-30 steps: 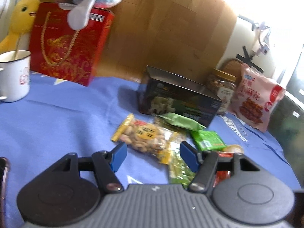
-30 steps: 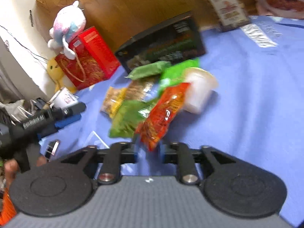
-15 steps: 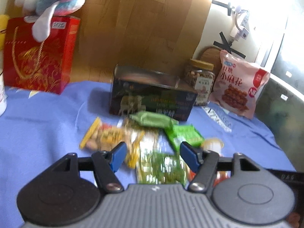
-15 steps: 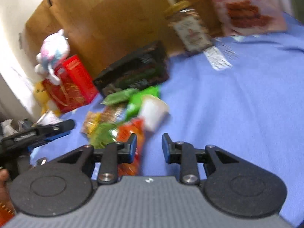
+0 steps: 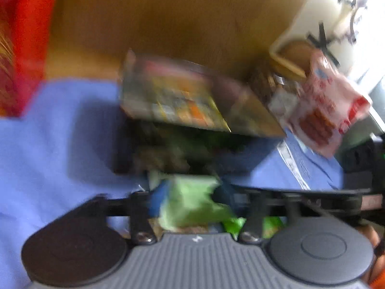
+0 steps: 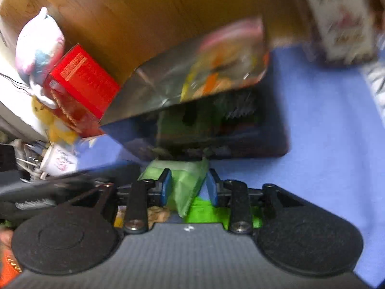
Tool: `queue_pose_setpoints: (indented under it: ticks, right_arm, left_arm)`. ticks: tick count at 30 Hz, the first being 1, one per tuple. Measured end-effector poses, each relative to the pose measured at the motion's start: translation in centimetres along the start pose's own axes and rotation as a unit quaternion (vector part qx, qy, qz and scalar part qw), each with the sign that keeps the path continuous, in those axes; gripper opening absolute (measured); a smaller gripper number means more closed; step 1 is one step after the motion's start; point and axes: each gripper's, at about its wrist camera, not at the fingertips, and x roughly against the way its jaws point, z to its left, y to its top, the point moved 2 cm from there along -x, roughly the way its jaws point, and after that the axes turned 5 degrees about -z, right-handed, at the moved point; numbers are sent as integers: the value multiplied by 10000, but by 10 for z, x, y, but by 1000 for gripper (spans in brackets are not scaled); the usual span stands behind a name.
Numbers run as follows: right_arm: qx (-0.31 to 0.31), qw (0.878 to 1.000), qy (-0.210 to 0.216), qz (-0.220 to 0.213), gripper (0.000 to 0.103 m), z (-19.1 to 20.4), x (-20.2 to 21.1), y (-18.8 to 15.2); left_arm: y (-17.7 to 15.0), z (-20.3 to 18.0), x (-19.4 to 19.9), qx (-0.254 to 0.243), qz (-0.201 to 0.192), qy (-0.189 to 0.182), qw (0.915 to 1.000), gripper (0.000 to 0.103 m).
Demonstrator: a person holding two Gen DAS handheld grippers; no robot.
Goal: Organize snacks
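Both views are motion-blurred. A dark snack box (image 5: pixel 192 110) with a shiny inside stands on the blue cloth just ahead; it also shows in the right wrist view (image 6: pixel 204 110). A light green snack packet (image 5: pixel 192 204) lies between the blue pads of my left gripper (image 5: pixel 190 200); whether the pads touch it is unclear. The same packet (image 6: pixel 187 180) lies between the spread pads of my right gripper (image 6: pixel 189 185), with gaps on both sides. A brighter green packet (image 6: pixel 204 212) lies under it. My right gripper's arm (image 5: pixel 312 200) crosses the left wrist view.
A red gift box (image 6: pixel 81 84) with plush toys (image 6: pixel 38 45) and a white mug (image 6: pixel 60 159) stand at the left. A nut jar (image 6: pixel 339 19) and a pink snack bag (image 5: pixel 324 110) stand at the right. A peanut packet (image 6: pixel 156 213) lies near the grippers.
Both grippers have moved forward, close to the dark box, and now frame the light green packet. The right gripper no longer has the orange packet and its jaws are wider.
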Motion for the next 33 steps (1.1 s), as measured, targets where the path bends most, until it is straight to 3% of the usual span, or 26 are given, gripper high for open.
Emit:
queue_pose_setpoints:
  ticks: [2,4,6,11,14,15,17,18,19,21,23,24,27,29,33]
  right_arm:
    - [-114,9998,75,-144,30,1,7,-9]
    - [-213,9992,217,-256,28,3,23,-19]
    - [-99,9984,331,-453,27,17,44,-27]
    - [474,9905,284,-1258,27,51,73,0]
    - [877,9810,-162,-1725,26,59,69,35]
    - [1081,9767,-428,-1803,27,60,60,44]
    - [1800,9589,-1131,-1878,33,62,45,51]
    - [1941,9503,-1469,-1938,32,60,46,48]
    - [1906,9488,-1513,-2015,32,56,55,43]
    - [1554,9565,-1112,-2204,32,46,86,24]
    - [1208,9594,-635,-2468,32,34,127,-16]
    - [1129,9595,-479,-2536,32,29,144,-41]
    - [940,9543,-926,-2682,32,24,160,-113]
    - [693,9538,-1300,-2618,32,16,164,-148]
    - [576,9505,-1839,-2437,32,11,175,-195]
  left_arm:
    - [-9,-8,8,-158,-95,79,9998,30]
    - [-15,-12,25,18,-167,-73,9998,30]
    - [-14,-24,51,-43,-495,-221,9985,30]
    - [33,-64,74,-713,-1311,-220,9886,30]
    - [70,-69,46,-693,-1387,-244,9876,33]
    - [78,-66,32,-693,-1352,-218,9882,38]
    - [82,-56,9,-531,-1185,370,9908,36]
    - [80,-53,8,-490,-1177,496,9906,35]
    - [73,-50,15,-427,-1265,424,9901,35]
    - [53,-48,43,-265,-1445,133,9891,35]
    - [18,-51,80,-214,-1722,-331,9843,39]
    - [0,-56,91,-313,-1787,-391,9826,39]
    - [-67,-79,111,-914,-1876,-339,9774,39]
    - [-109,-95,107,-1340,-1720,-115,9759,39]
    - [-151,-109,100,-1546,-1480,152,9767,39]
